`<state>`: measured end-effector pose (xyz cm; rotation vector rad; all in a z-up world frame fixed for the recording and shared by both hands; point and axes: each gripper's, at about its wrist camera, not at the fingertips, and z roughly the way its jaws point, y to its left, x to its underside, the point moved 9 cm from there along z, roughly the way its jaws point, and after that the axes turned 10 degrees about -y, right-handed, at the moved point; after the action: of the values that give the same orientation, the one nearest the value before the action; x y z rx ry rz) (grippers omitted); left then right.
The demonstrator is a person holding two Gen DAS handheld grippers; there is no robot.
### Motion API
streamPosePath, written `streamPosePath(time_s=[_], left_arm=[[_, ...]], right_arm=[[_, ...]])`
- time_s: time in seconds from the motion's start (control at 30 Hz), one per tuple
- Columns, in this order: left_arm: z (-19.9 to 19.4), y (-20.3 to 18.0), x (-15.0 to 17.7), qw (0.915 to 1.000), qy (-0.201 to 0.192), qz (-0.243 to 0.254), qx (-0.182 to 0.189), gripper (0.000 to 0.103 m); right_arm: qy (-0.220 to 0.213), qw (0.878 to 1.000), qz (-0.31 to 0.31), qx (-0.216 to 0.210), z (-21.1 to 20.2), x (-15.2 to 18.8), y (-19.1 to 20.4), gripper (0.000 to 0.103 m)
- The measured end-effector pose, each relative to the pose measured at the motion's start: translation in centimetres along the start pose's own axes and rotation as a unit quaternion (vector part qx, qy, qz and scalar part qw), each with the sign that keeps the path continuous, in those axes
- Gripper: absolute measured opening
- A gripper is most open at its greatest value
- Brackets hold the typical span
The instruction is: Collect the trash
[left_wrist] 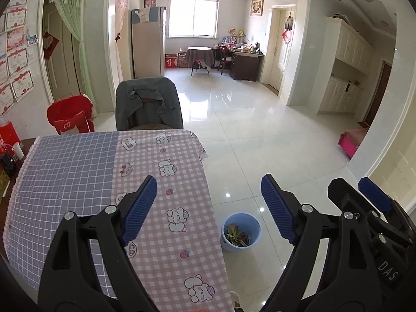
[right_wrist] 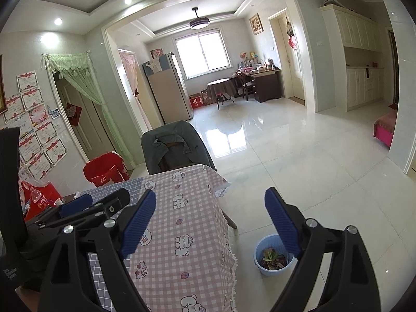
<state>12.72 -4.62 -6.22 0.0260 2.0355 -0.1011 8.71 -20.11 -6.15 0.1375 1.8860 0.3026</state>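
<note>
A light blue bin [left_wrist: 240, 231] stands on the tiled floor just right of the table, with wrappers and green scraps [left_wrist: 238, 235] inside. In the right wrist view the bin [right_wrist: 273, 254] sits low between the fingers, nearer the right pad. My left gripper [left_wrist: 209, 208] is open above the table's right edge, nothing between its blue pads. My right gripper [right_wrist: 212, 215] is open too and empty. One of its fingers [left_wrist: 374, 195] shows at the right of the left wrist view. No loose trash shows on the checked tablecloth [left_wrist: 78, 171].
A chair draped with a grey jacket [left_wrist: 148, 104] stands at the table's far end. A red cushion marked CAT [left_wrist: 70, 122] lies by the wall. Bottles and a cup [left_wrist: 15, 153] crowd the table's left edge. A pink stool [left_wrist: 352, 140] sits far right on the glossy floor.
</note>
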Motion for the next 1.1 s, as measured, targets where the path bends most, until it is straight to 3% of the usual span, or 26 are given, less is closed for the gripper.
streamPosePath(time_s=[0.57, 1.1], left_arm=[[-0.4, 0.8, -1.7, 0.9991, -0.028, -0.006, -0.032, 0.096], [-0.5, 0.7, -2.2, 0.9984, -0.034, 0.011, -0.044, 0.096]], right_arm=[[-0.022, 1.0, -0.013, 0.001, 0.3, -1.1, -0.5, 0.093], [-0.023, 1.0, -0.006, -0.002, 0.7, -1.1, -0.4, 0.094]])
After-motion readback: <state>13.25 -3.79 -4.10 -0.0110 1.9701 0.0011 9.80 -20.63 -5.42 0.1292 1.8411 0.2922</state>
